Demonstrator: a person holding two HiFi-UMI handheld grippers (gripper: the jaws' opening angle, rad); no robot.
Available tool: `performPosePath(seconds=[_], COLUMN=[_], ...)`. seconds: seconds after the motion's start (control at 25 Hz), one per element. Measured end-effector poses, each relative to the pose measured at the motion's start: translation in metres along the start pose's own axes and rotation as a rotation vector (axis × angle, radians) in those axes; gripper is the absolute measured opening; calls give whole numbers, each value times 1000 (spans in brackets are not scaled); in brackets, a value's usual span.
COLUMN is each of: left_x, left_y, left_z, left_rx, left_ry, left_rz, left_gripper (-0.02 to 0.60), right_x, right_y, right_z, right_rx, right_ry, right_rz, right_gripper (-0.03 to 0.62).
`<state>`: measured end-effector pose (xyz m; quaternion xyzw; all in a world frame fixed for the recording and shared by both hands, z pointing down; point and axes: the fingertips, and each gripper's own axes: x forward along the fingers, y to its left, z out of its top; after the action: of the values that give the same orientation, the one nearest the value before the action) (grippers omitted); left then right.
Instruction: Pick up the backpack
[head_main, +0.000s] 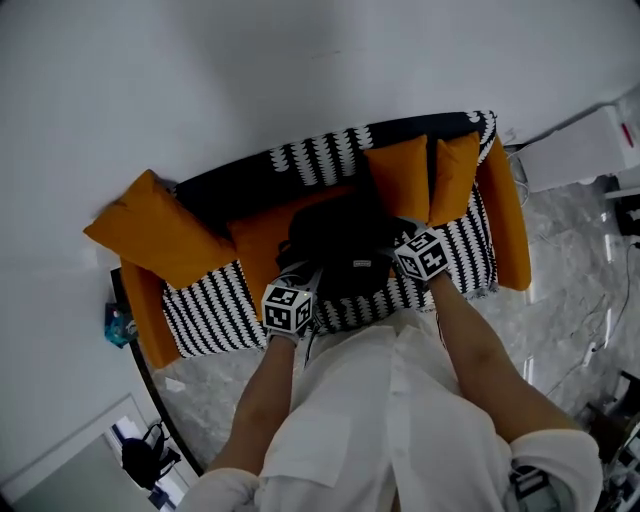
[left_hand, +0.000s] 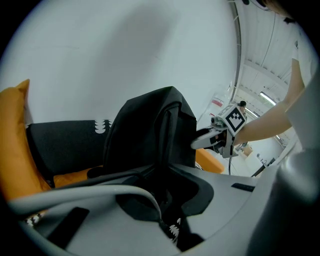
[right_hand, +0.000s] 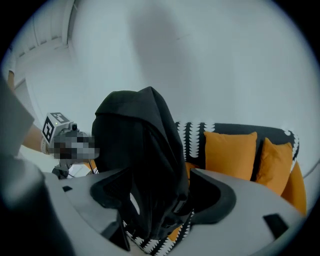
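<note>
A black backpack (head_main: 345, 240) stands upright on the seat of an orange sofa (head_main: 505, 215), against its dark back. My left gripper (head_main: 300, 275) is at the pack's near left side, shut on a fold of its black fabric (left_hand: 160, 195). My right gripper (head_main: 392, 252) is at the near right side. Its jaws stand wide open, and the backpack's edge (right_hand: 150, 165) hangs between them without being pinched. The right gripper (left_hand: 215, 137) shows beyond the pack in the left gripper view. The left gripper's marker cube (right_hand: 52, 127) shows in the right gripper view.
A black-and-white patterned throw (head_main: 205, 315) covers the seat front and back. Orange cushions lie at the left (head_main: 150, 235) and right (head_main: 400, 180). A white unit (head_main: 580, 150) and cables (head_main: 595, 330) are on the marble floor to the right. A wall is behind the sofa.
</note>
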<state>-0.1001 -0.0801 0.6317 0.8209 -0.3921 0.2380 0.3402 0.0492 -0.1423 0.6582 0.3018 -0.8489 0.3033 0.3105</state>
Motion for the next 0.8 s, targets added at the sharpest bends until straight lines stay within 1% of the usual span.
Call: performPosePath(seconds=[0.12, 0.24, 0.28, 0.36, 0.48, 0.56, 0.64, 0.72, 0.8], left_x=[-3, -7, -7, -8, -7, -7, -7, -8, -8], left_y=[-1, 3, 4, 6, 11, 16, 21, 26, 29], left_z=[-2, -5, -6, -9, -13, -15, -14, -9, -5], left_rx=[5, -15, -20, -25, -37, -34, -34, -47, -34], left_ry=[0, -7, -7, -6, 3, 8, -1, -24, -30], left_rz=[8, 24, 26, 21, 31, 61, 90, 108, 118], left_gripper=[58, 58, 58, 58, 72, 95, 130, 203, 248], right_x=[7, 9, 8, 7, 6, 5, 3, 2, 1], right_y=[12, 18, 19, 21, 29, 35, 38, 41, 44], right_z=[14, 17, 16, 15, 13, 11, 9, 7, 4], right_rx=[-37, -58, -68, -84, -94, -94, -93, -90, -94], right_ry=[-12, -11, -9, -2, 10, 19, 26, 31, 35], right_rz=[42, 21, 6, -8, 2, 13, 17, 23, 31], right_gripper=[345, 344, 301, 240, 155, 120, 95, 87, 83])
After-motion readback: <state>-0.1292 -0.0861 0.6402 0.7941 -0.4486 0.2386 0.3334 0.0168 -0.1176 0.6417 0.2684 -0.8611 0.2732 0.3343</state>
